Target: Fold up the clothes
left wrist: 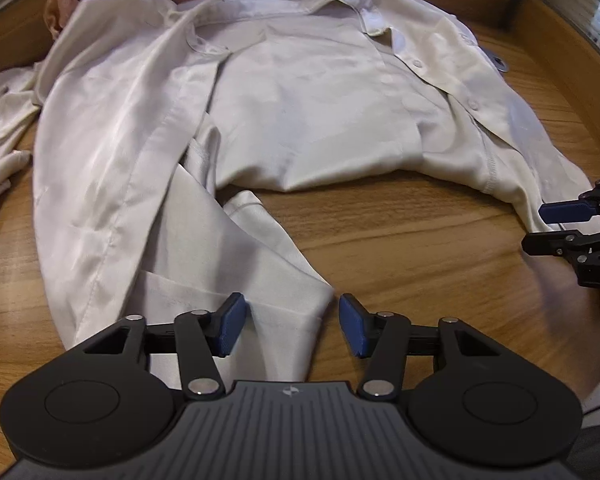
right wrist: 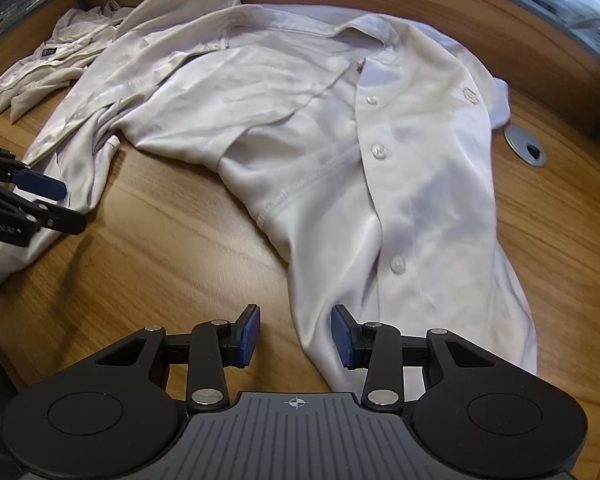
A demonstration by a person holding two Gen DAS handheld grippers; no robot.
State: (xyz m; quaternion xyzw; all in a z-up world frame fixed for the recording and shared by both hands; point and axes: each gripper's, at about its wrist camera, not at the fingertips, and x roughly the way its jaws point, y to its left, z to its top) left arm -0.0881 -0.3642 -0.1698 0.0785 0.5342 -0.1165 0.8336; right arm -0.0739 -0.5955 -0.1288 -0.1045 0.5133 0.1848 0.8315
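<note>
A cream button-up shirt point(left wrist: 300, 92) lies spread on the wooden table point(left wrist: 400, 248), collar at the far side. It also shows in the right wrist view point(right wrist: 320, 140). My left gripper point(left wrist: 291, 327) is open, its blue pads either side of the shirt's near left hem corner point(left wrist: 296, 320). My right gripper point(right wrist: 295, 335) is open, its pads either side of the near right hem corner point(right wrist: 324, 344). The right gripper also shows at the right edge of the left wrist view point(left wrist: 548, 226); the left gripper shows at the left edge of the right wrist view point(right wrist: 66, 204).
Another pale crumpled garment point(right wrist: 48, 68) lies at the far left of the table, with a pinkish cloth point(left wrist: 58, 10) behind it. A grey cable grommet point(right wrist: 525, 146) is set in the table to the right of the shirt. A raised wooden edge rims the far side.
</note>
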